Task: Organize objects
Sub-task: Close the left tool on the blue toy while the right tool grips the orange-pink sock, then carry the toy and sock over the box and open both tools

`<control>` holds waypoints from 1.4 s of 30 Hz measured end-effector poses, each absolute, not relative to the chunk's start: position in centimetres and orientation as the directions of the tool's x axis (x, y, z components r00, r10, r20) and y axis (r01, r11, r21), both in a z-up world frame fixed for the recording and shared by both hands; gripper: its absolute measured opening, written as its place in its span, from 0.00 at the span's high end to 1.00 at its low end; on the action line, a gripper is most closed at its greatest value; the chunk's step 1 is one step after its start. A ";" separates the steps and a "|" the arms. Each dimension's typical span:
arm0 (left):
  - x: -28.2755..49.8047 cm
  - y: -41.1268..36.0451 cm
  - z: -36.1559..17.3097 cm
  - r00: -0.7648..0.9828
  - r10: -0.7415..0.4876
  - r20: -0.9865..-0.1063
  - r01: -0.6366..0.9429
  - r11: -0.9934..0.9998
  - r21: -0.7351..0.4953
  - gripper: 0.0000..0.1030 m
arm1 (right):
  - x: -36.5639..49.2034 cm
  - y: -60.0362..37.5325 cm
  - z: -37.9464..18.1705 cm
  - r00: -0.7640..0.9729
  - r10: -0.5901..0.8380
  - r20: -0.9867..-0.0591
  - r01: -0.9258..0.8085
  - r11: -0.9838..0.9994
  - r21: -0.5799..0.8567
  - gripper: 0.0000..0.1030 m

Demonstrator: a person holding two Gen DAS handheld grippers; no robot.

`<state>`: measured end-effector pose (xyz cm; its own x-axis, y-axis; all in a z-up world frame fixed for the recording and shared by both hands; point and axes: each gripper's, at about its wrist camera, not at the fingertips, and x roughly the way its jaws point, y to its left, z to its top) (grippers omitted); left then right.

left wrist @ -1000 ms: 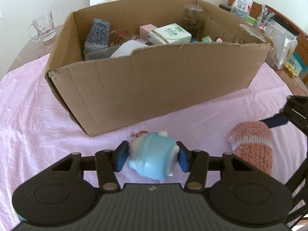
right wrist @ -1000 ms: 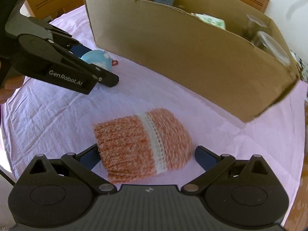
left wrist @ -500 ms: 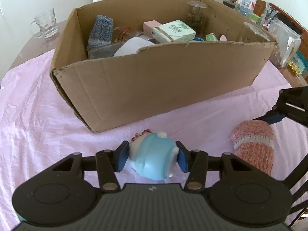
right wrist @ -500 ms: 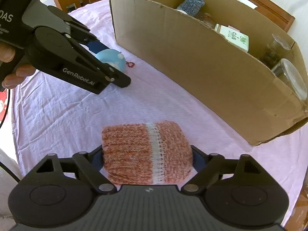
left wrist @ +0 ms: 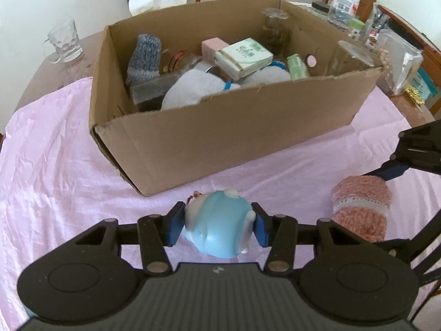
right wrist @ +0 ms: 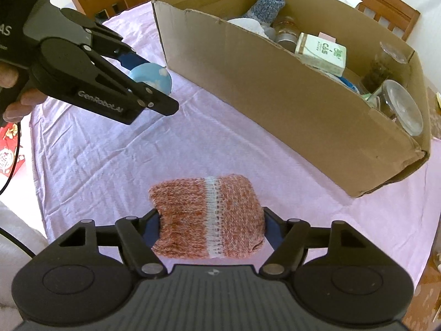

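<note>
Left gripper [left wrist: 217, 227]: clamped on the round light-blue plastic toy [left wrist: 217, 229], above the pink tablecloth [left wrist: 55, 171].
Right gripper [right wrist: 210, 227]: pinching the orange knitted sleeve [right wrist: 206, 218].
Beyond: open brown cardboard box [left wrist: 248, 138], full of items.

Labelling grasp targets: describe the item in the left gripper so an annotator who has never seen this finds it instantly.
Start at the big open cardboard box on the pink tablecloth. In front of its near wall, the left gripper is clamped on a small rounded toy. It is smooth, glossy light blue and white, unlike the fuzzy orange knitted piece to its right.
</note>
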<state>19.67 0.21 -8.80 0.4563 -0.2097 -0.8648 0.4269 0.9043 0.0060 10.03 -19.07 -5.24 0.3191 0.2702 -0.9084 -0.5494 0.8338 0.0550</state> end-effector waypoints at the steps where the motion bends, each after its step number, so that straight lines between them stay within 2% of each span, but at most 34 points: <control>1: 19.6 0.2 -8.4 0.453 -0.214 -0.865 0.435 0.901 0.005 0.52 | 10.0 -18.9 -4.7 0.318 0.274 -0.907 -0.549 0.834 0.059 0.26; 8: 18.8 0.0 -4.9 0.399 -0.263 -0.879 0.486 0.873 -0.040 0.52 | 13.0 -20.6 -4.6 0.345 0.301 -0.889 -0.544 0.836 0.071 0.25; 13: 18.6 -0.4 -1.3 0.422 -0.290 -0.859 0.520 0.853 -0.033 0.52 | 13.6 -21.2 -0.4 0.403 0.318 -0.858 -0.551 0.833 0.051 0.25; 22: 21.6 -1.7 3.4 0.516 -0.309 -0.799 0.529 0.848 0.013 0.52 | 16.7 -20.6 3.9 0.547 0.314 -0.776 -0.542 0.839 -0.043 0.25; 28: 25.1 -2.2 4.3 0.558 -0.297 -0.775 0.512 0.858 0.041 0.52 | 20.1 -20.6 4.3 0.588 0.286 -0.756 -0.504 0.861 -0.067 0.25; 33: 27.5 -2.4 3.8 0.565 -0.284 -0.775 0.499 0.865 0.046 0.52 | 24.5 -20.9 3.3 0.601 0.229 -0.766 -0.439 0.895 -0.076 0.20; 38: 29.5 -2.5 3.0 0.564 -0.271 -0.780 0.492 0.869 0.054 0.52 | 26.2 -21.3 2.7 0.610 0.189 -0.770 -0.400 0.912 -0.093 0.10; 42: 31.0 -2.7 2.4 0.559 -0.264 -0.786 0.491 0.869 0.058 0.51 | 26.3 -21.6 2.6 0.613 0.174 -0.771 -0.383 0.918 -0.098 0.09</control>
<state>31.03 -2.69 2.42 0.5592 -0.2635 -0.7861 0.4906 0.8695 0.0575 26.28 -21.64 2.60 0.6125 0.1737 -0.7711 -0.3834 0.9184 -0.0977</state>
